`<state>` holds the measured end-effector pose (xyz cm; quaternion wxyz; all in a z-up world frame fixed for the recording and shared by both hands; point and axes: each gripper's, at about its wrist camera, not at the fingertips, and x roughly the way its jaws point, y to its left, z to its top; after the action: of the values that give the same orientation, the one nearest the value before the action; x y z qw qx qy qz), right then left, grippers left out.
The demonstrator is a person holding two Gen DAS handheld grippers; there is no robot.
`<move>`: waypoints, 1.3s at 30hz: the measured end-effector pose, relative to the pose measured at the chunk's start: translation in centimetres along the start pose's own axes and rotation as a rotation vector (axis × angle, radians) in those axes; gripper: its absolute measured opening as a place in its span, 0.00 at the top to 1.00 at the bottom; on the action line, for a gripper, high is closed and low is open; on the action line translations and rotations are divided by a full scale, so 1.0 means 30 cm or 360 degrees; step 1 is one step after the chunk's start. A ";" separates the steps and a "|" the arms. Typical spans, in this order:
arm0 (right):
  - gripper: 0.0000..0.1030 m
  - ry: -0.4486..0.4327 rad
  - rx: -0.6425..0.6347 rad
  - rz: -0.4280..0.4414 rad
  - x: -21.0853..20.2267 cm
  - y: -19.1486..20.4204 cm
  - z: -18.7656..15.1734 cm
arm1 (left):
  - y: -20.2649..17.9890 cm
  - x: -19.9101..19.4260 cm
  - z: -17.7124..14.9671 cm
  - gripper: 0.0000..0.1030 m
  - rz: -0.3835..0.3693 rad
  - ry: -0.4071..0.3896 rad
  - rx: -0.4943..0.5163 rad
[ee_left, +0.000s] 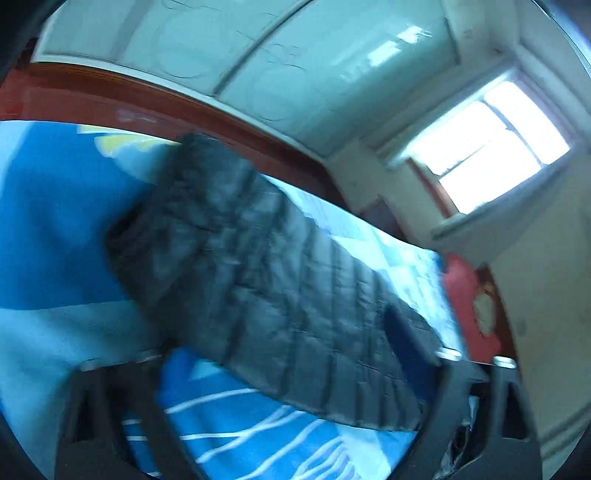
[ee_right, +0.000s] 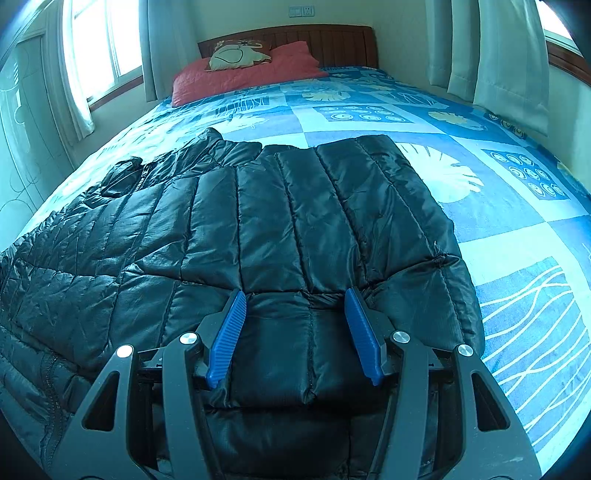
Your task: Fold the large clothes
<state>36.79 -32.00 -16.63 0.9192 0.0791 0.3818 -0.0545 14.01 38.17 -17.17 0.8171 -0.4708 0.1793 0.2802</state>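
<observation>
While right gripper (ee_right: pixel 295 314) pinches jacket (ee_right: pixel 258 221) hem mid-frame, left gripper (ee_left: pixel 295 369) blurred, grip unclear: may slip, undoing fold.

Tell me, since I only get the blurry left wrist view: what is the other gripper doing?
Observer: The right gripper has a puffy edge of the jacket between its blue pads, and it looks pinched.
Operator: Is the jacket spread out?
Observer: Mostly. It lies wide across the bed, with its zip showing at the near left.
Operator: Anything at the head of the bed?
Observer: A wall socket sits above the headboard.
</observation>
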 end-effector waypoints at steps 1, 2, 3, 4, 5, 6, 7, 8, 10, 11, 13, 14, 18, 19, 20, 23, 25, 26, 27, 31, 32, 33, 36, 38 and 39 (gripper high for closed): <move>0.46 0.0000 0.0000 0.0000 0.000 0.000 0.000 | 0.015 0.000 0.004 0.44 0.0037 -0.0006 -0.0015; 0.46 0.0000 -0.0001 -0.0001 0.000 0.001 0.001 | 0.033 -0.001 0.012 0.61 0.0049 -0.0022 -0.0035; 0.46 0.0000 -0.0001 -0.0001 0.000 0.001 0.001 | 0.046 0.000 0.015 0.75 0.0061 -0.0019 -0.0054; 0.46 0.0000 0.0001 0.0000 0.000 0.000 0.000 | 0.066 0.004 0.027 0.80 0.0056 -0.0011 -0.0095; 0.46 0.0000 0.0000 0.0000 0.000 0.000 0.000 | 0.075 0.004 0.031 0.85 0.0045 -0.0012 -0.0111; 0.46 0.0000 0.0000 0.0000 0.000 0.000 0.000 | 0.073 0.003 0.043 0.89 0.0067 -0.0011 -0.0104; 0.46 0.0000 -0.0001 -0.0001 0.000 0.001 0.001 | 0.061 -0.001 0.047 0.89 0.0094 -0.0019 -0.0067; 0.46 -0.0001 0.0000 -0.0001 0.000 0.000 0.001 | 0.035 -0.007 0.051 0.91 0.0129 -0.0042 -0.0001; 0.46 -0.0001 0.0001 0.0001 0.000 0.000 0.000 | -0.028 -0.024 0.050 0.92 0.0163 -0.0089 0.0132; 0.46 -0.0001 0.0001 0.0001 0.000 0.000 -0.001 | -0.072 -0.038 0.042 0.93 0.0158 -0.0118 0.0204; 0.46 -0.0002 0.0003 0.0003 0.000 0.000 0.000 | -0.178 -0.066 0.016 0.93 0.0113 -0.0169 0.0366; 0.46 -0.0002 0.0004 0.0005 0.000 -0.001 -0.001 | -0.231 -0.067 -0.001 0.93 0.0090 -0.0180 0.0435; 0.46 -0.0007 0.0014 0.0019 -0.003 -0.004 0.003 | -0.444 -0.086 -0.109 0.93 -0.0028 -0.0164 0.0754; 0.46 -0.0007 0.0017 0.0022 -0.004 -0.004 0.004 | -0.500 -0.082 -0.146 0.93 -0.0058 -0.0146 0.0828; 0.46 -0.0009 0.0019 0.0023 -0.004 -0.003 0.002 | -0.573 -0.081 -0.203 0.93 -0.0102 -0.0116 0.0920; 0.46 -0.0013 0.0031 0.0036 -0.005 -0.005 0.002 | -0.716 -0.066 -0.336 0.93 -0.0167 -0.0044 0.1116; 0.46 -0.0015 0.0040 0.0045 -0.004 -0.012 0.000 | -0.833 -0.050 -0.457 0.93 -0.0223 0.0021 0.1280; 0.46 -0.0016 0.0044 0.0049 -0.004 -0.012 0.000 | -0.884 -0.048 -0.523 0.93 -0.0252 0.0055 0.1351; 0.46 -0.0018 0.0046 0.0052 -0.003 -0.013 0.000 | -0.913 -0.044 -0.569 0.93 -0.0270 0.0081 0.1405; 0.46 -0.0024 0.0061 0.0070 -0.002 -0.019 0.000 | -1.063 -0.031 -0.786 0.93 -0.0358 0.0166 0.1648; 0.46 -0.0025 0.0068 0.0079 -0.001 -0.022 0.001 | -1.103 -0.034 -0.854 0.93 -0.0385 0.0178 0.1729; 0.46 -0.0027 0.0073 0.0085 -0.001 -0.023 0.000 | -1.132 -0.036 -0.908 0.93 -0.0406 0.0191 0.1793; 0.46 -0.0033 0.0092 0.0107 -0.002 -0.030 -0.003 | -1.180 -0.037 -1.040 0.93 -0.0434 0.0259 0.1932; 0.46 -0.0035 0.0100 0.0116 -0.002 -0.033 -0.004 | -1.197 -0.022 -1.123 0.93 -0.0429 0.0337 0.1978; 0.46 -0.0036 0.0103 0.0120 -0.001 -0.034 -0.003 | -1.198 -0.012 -1.146 0.93 -0.0425 0.0361 0.1986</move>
<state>36.53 -32.98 -16.79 0.9219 0.1223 0.3661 -0.0331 35.26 -6.21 -9.85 0.9410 0.0477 0.3336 -0.0322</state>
